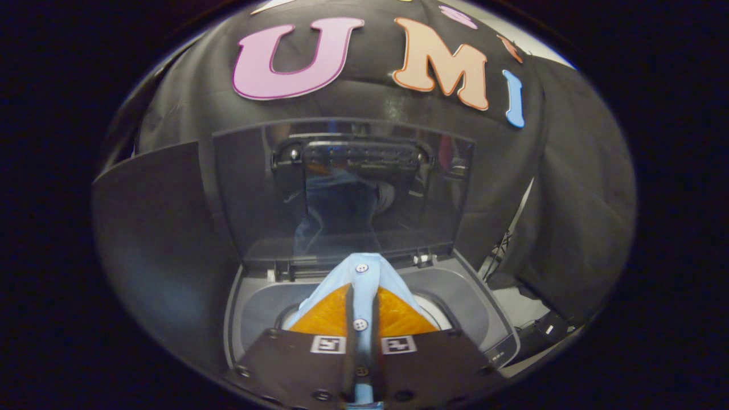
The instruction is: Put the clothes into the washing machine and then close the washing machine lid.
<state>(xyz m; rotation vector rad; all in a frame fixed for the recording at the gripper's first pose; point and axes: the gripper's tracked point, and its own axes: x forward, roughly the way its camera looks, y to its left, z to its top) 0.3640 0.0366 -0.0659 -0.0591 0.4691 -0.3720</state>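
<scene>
Pale blue cloth with white buttons runs straight up between my jaws [360,324]: a shirt [361,273], pinched along its button strip. My jaws stand narrow, both fingers [393,316] pressing on that strip from either side, so I hold the garment clamped. One button sits between the fingers, another higher up near the top of the fold, beyond the fingertips, and a third low down, close to my body. More of the blue fabric spreads out a little to either side behind the fingers.

I hang over the open top of a grey washing machine [490,319]. The round mouth of its drum [435,310] shows pale just behind and below the shirt, mostly hidden by my fingers and the cloth. The shirt is above that opening, in my grip, and I cannot tell whether its lower end reaches into the drum.

The washing machine lid [342,188] stands upright, swung back on its hinges at the rear of the tub. It is dark and glossy and throws back a dim reflection. A dark panel [154,228] stands just beside the machine on the left, and black cloth [569,199] hangs behind and to the right.
</scene>
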